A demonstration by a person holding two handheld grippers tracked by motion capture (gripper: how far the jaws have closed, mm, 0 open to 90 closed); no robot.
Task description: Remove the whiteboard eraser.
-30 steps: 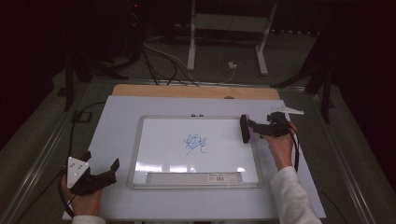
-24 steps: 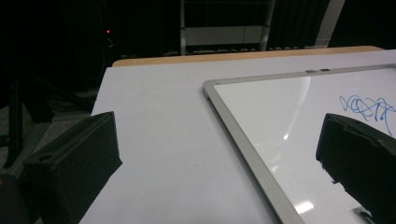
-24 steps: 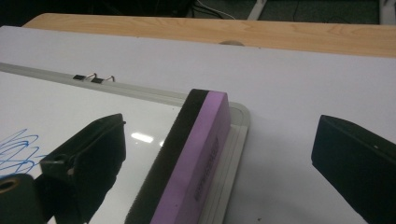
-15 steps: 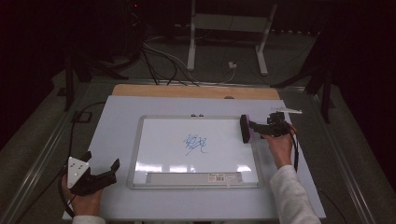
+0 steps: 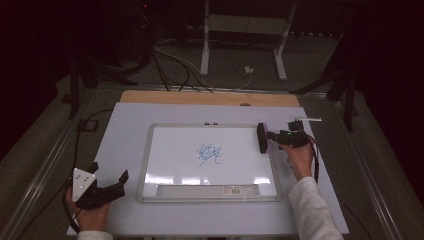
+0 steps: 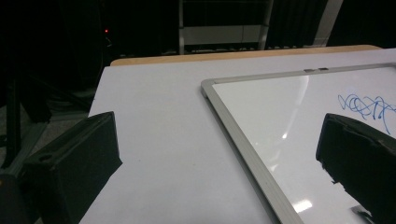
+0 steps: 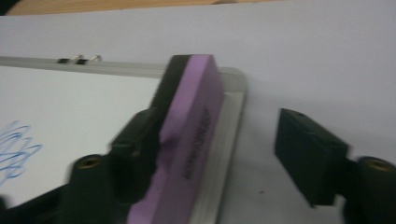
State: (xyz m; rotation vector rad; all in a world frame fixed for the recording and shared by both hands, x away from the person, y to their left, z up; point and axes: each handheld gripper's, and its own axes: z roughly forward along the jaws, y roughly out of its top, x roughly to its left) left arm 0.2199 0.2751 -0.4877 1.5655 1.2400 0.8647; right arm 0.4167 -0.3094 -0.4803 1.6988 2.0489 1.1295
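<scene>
we had the right gripper (image 7: 215,154) closing its jaws around the purple foam eraser (image 7: 187,140) on the white board's (image 5: 170,150) right edge, one pad not yet touching, ready to wipe the blue scribble (image 5: 209,154), while the left gripper (image 5: 107,187) rested open on the desk (image 5: 125,125).

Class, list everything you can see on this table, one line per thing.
whiteboard: one, white with a grey frame, middle of the table
scribble: one, blue, centre of the whiteboard
eraser: one, purple with black backing, at the whiteboard's right edge
table cover: one, white, under the whiteboard
left gripper: one, black, open, front left of the table
right gripper: one, black, jaws have just been closing, eraser between them, one jaw still apart from it
</scene>
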